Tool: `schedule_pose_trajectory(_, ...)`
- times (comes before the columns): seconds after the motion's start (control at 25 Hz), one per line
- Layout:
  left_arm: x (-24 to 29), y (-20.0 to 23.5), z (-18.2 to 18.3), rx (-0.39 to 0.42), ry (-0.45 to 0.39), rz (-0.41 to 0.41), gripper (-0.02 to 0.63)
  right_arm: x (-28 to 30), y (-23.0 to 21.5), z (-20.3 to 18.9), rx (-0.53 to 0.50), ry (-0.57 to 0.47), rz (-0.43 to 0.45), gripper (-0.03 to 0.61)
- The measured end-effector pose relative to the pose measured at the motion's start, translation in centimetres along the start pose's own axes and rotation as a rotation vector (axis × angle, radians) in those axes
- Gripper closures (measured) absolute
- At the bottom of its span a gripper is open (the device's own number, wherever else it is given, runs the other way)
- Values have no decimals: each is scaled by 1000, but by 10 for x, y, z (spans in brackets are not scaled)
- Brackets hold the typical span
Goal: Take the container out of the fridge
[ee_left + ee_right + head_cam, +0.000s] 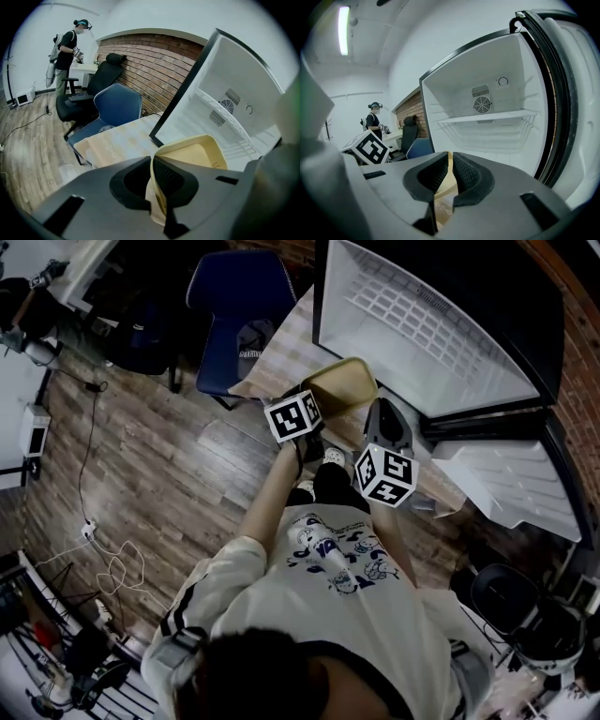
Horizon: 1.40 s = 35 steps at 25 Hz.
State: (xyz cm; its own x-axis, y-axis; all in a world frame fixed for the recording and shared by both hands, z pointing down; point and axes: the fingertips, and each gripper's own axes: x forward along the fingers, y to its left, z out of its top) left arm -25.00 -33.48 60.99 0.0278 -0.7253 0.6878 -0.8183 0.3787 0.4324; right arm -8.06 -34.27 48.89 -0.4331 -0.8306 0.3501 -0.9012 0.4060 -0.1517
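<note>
Container [345,381]: beige plastic, outside the fridge [422,324], held over the cloth-covered table [281,348] at frame centre, just left of the fridge opening.
Left gripper [317,401]: jaws pinched tight on the container's near-left rim.
Right gripper [377,413]: jaws closed on the container's thin right wall.
Fridge: upper right, door swung open, white wire shelf [487,117] showing.
Background: blue chair [234,306] upper left; another person [65,51] standing far off.

The bench [119,140], topped with a pale patterned cover, stands on the wood floor [169,474] beside the open fridge [422,324]. A blue chair [117,105] sits at its far end.
</note>
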Motion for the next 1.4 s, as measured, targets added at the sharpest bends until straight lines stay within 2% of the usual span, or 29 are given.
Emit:
schedule_pose_trajectory(0.56,-32,32,-1,-12,-15,-5,583,-21,39,-5,-52,-7,4,531)
schedule_pose_trajectory(0.88,-40,41,-2,-11,-18,-6,583,-29,49,-7,-46,-16,-3,531)
schedule_pose_trajectory(1.4,-42,32,-8,5,-7,-27,583,-40,45,-4,-48,-29,-28,531)
